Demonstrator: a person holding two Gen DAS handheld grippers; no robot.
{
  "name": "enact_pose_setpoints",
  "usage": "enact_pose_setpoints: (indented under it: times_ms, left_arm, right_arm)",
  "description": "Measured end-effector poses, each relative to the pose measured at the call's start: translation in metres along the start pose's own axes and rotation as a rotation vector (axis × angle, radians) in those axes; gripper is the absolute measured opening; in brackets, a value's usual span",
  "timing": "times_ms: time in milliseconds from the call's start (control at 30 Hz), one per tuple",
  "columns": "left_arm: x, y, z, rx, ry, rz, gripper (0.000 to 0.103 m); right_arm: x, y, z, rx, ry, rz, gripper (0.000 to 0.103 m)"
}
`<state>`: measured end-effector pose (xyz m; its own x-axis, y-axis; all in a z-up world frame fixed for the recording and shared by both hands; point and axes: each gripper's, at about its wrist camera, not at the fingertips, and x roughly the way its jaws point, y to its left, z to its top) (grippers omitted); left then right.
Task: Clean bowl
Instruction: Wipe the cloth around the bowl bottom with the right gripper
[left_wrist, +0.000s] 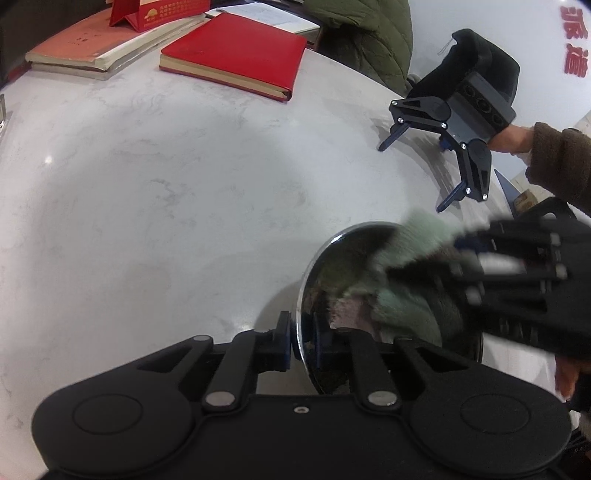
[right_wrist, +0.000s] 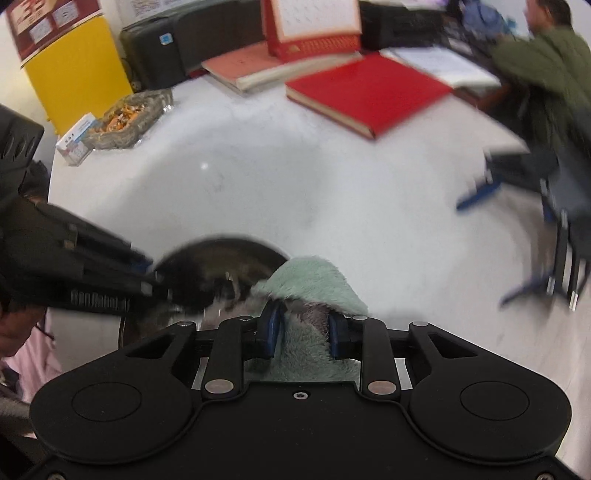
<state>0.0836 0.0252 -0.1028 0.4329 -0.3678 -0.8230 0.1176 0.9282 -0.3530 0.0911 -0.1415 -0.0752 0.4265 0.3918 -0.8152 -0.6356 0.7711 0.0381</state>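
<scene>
- Left gripper (left_wrist: 302, 345): jaws pinched tight on the rim of the steel bowl (left_wrist: 332, 280), tilting it up off the table, apparently to expose the inside for wiping.
- Right gripper (right_wrist: 303, 334): clamped on a bunched green cloth (right_wrist: 314, 284), pushed into the bowl's hollow.
- White marble table (left_wrist: 166, 203): carries the bowl near its front edge.
- Red notebook (left_wrist: 236, 55): well apart, at the far side.
- Another person's gripper (left_wrist: 417, 170): nearby, jaws spread, holding nothing.

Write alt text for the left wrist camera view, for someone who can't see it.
The left gripper clamps the rim of a shiny metal bowl on a white table, while the right gripper presses a green cloth inside. Red books lie beyond.
</scene>
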Motion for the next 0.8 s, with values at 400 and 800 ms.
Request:
enact_pose_setpoints:
  times_ms: [400, 800]
  left_arm:
    - [-0.001, 0.0, -0.006, -0.039, -0.035, 0.006, 0.011]
    - [-0.002, -0.005, -0.008, -0.014, -0.031, 0.028, 0.011]
  right_arm:
    - [-0.01, -0.005, -0.048, 0.178, 0.067, -0.005, 0.025]
    - [0.001, -0.013, -0.021, 0.152, -0.012, -0.047, 0.025]
